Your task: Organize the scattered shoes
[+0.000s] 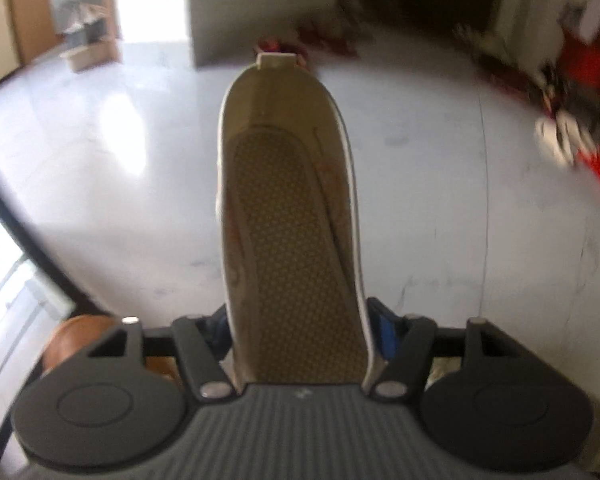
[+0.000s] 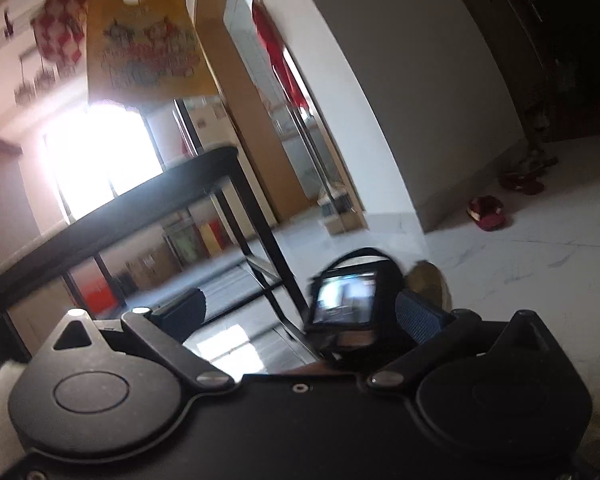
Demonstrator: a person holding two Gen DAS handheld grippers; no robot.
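Left gripper [image 1: 298, 328]: clamped on a cream canvas slip-on shoe [image 1: 288, 216], its toe end hidden.
Right gripper [image 2: 300, 312]: fingers [image 2: 180, 312] apart, empty.
Right edge of left view: blurred red-and-white clutter [image 1: 572, 92].

We find no legible text anywhere in either view. The printed design on the hanging yellow bag [image 2: 140, 48] is too blurred for us to read.
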